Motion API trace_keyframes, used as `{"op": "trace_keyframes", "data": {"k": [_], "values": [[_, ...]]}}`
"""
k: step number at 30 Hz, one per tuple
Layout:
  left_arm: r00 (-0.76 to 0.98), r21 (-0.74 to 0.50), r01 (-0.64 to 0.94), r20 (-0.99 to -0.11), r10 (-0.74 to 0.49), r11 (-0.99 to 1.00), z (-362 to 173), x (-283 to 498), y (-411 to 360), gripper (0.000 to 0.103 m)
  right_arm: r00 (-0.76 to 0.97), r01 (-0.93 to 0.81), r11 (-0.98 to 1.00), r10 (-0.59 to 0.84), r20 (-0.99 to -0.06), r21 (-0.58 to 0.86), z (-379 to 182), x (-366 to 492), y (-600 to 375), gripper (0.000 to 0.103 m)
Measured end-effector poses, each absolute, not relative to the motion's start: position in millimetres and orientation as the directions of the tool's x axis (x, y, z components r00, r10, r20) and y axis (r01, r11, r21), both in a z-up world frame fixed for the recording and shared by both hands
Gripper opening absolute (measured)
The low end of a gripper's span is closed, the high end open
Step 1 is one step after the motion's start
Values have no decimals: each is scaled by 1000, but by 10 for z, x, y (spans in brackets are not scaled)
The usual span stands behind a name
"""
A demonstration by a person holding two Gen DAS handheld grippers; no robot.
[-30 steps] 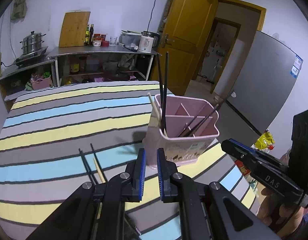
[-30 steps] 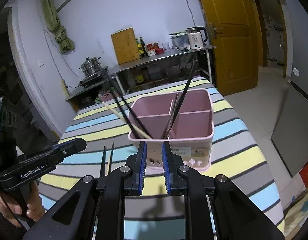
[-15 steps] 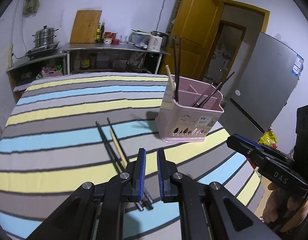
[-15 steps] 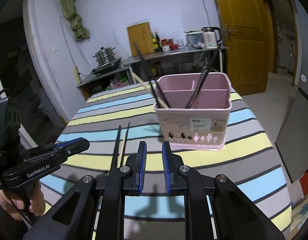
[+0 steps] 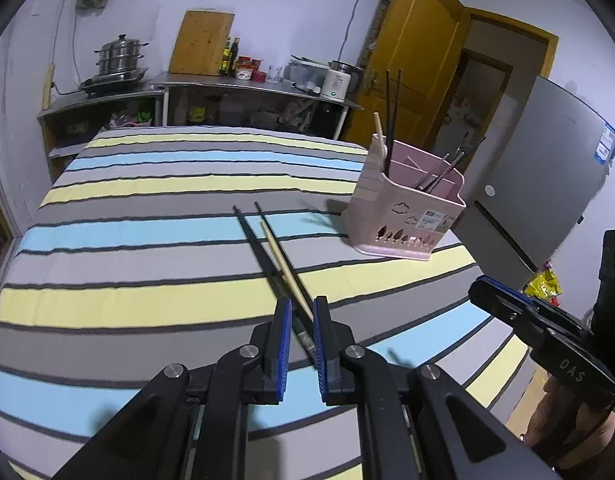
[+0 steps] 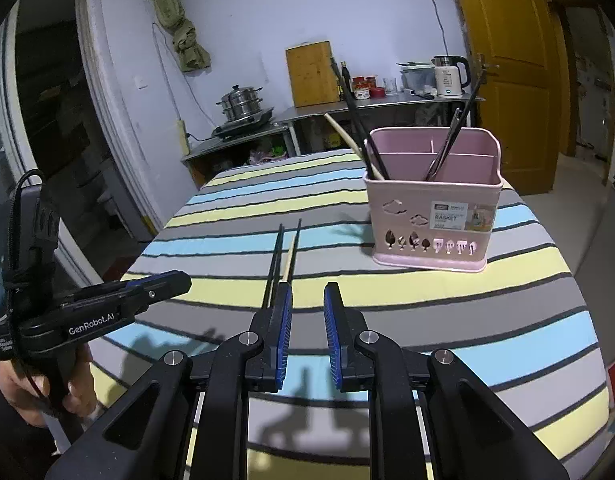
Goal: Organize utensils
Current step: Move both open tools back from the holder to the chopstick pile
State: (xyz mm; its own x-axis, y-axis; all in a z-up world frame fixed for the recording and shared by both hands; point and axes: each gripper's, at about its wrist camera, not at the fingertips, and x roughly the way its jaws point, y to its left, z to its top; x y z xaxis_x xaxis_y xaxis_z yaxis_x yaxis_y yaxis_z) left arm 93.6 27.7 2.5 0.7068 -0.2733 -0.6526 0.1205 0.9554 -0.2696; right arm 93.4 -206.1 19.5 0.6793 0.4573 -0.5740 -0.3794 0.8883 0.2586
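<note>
Left wrist view first: I see my left hand-held gripper (image 5: 299, 312) low over the striped surface (image 5: 127, 248), its blue-padded jaws parted with a narrow gap. The near ends of the loose chopsticks run into that gap: a pale wooden chopstick (image 5: 285, 268) lies alongside two black chopsticks (image 5: 253, 236), all three flat on the cloth and pointing toward 11 o'clock. I cannot tell whether the pads touch them. The pink utensil basket (image 5: 407, 216) stands upright at about 1 o'clock, well apart from the loose sticks. It holds a wooden chopstick and two black ones in its left compartment, and dark utensils leaning in another. My right hand-held gripper (image 5: 503, 304) shows at 3 o'clock, off the surface's edge.

From the right wrist view, the right hand-held gripper (image 6: 306, 300) has its jaws apart and nothing between them. The loose chopsticks (image 6: 285, 252) lie just beyond its left finger at 12 o'clock, and the basket (image 6: 435, 216) sits at 1 o'clock. The left hand-held gripper (image 6: 163, 284) appears at 9 o'clock.
</note>
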Motion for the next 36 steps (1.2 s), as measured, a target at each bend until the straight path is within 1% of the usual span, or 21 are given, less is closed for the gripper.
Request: {"op": "trace_keyframes", "data": {"k": [8, 12, 16, 25, 36], "values": [[718, -266, 98, -649, -254, 959, 65, 749, 371, 11, 671, -406, 881, 467, -576, 242, 232, 782, -1989, 17], [710, -263, 102, -656, -256, 959, 45, 745, 380, 19, 648, -429, 875, 472, -598, 225, 235, 751, -1919, 17], [690, -286, 91, -672, -267, 954, -48, 832, 421, 22, 605, -442, 867, 476, -638, 228, 164, 809, -1823, 17], [640, -297, 65, -721, -268, 953, -353, 1381, 452, 23, 534, -434, 865, 473, -701, 253, -102, 1251, -1640, 17], [595, -316, 13, -760, -262, 949, -742, 2088, 407, 23, 473, -429, 861, 471, -745, 273, -488, 1880, -1402, 17]]}}
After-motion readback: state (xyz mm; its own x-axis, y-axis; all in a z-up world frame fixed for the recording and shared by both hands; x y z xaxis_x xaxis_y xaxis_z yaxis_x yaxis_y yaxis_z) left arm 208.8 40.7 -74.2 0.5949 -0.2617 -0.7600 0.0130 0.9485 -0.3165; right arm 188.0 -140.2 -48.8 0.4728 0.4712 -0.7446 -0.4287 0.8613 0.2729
